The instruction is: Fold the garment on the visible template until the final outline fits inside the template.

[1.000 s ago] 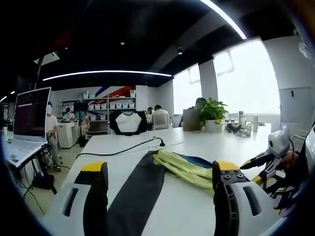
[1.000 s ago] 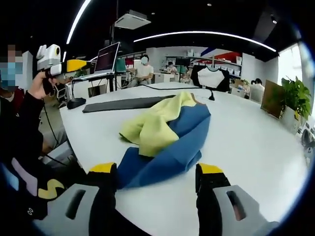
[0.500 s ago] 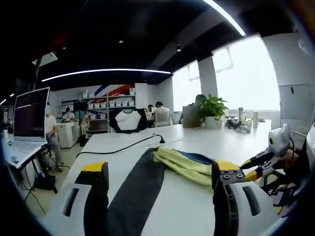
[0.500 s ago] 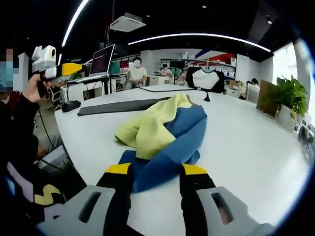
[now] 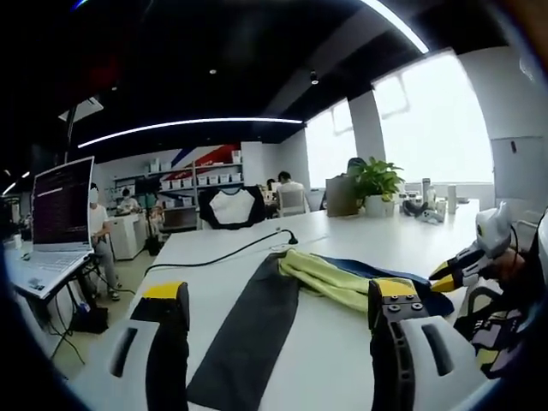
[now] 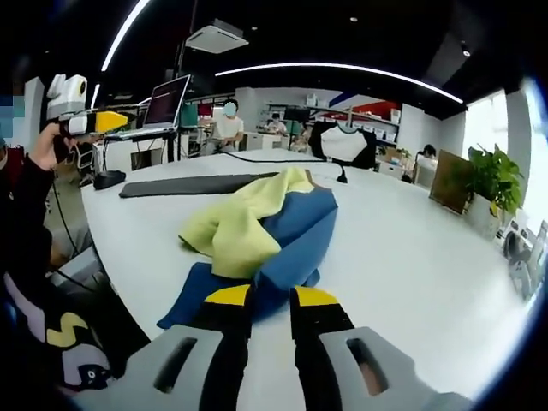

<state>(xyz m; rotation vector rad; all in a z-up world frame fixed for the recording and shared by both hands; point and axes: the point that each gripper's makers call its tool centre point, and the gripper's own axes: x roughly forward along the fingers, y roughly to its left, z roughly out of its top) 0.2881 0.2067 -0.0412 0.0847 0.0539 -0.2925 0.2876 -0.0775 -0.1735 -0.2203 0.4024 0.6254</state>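
1. The right gripper (image 6: 260,301) has its yellow-tipped jaws drawn nearly together, and a fold of the garment's blue edge sits pinched between them.
2. That garment (image 6: 257,231), blue with a pale yellow part rumpled on top, lies in a loose heap on the white table (image 6: 411,257), running away from the right gripper toward the far side.
3. The left gripper (image 5: 278,300) hangs over the table with its jaws spread wide and nothing between them.
4. Between and beyond those jaws, in the left gripper view, a long dark template strip (image 5: 248,338) lies flat on the table, and the garment's yellow and blue folds (image 5: 334,282) rest just beside its far end, overlapping its edge.
5. In the right gripper view the same dark strip (image 6: 193,183) lies beyond the garment, touching its yellow end.
6. A black cable (image 5: 224,253) trails across the table past the strip.
7. Further off, an open laptop (image 5: 58,218) stands on a side stand, a potted plant (image 5: 377,184) sits by the bright windows, and people sit at desks at the back of the room.
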